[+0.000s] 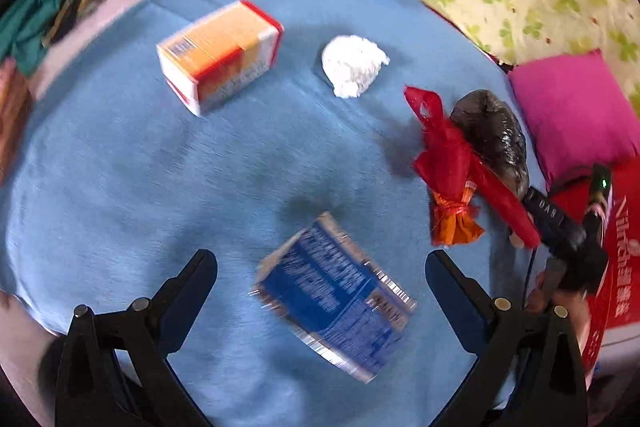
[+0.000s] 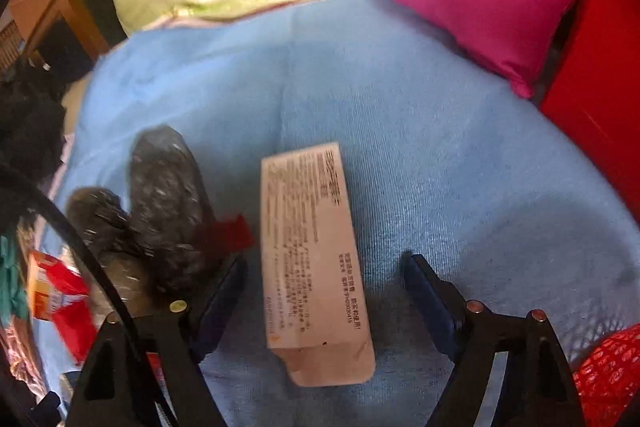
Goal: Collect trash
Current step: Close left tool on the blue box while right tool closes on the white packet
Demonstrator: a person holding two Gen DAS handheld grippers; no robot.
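Left tongs (image 1: 320, 267) spread wide over a blue carton (image 1: 334, 303) lying flat on the blue blanket (image 1: 120, 187), apparently lined up to grab it. Right tongs (image 2: 324, 275), equally wide, straddle a pale box (image 2: 316, 267). Farther off lie an orange box (image 1: 220, 57), a tissue wad (image 1: 354, 65) and a black bag (image 1: 494, 139).

A blue blanket (image 1: 120, 187) carries boxes, a tissue wad (image 1: 354, 71) and wrappers.
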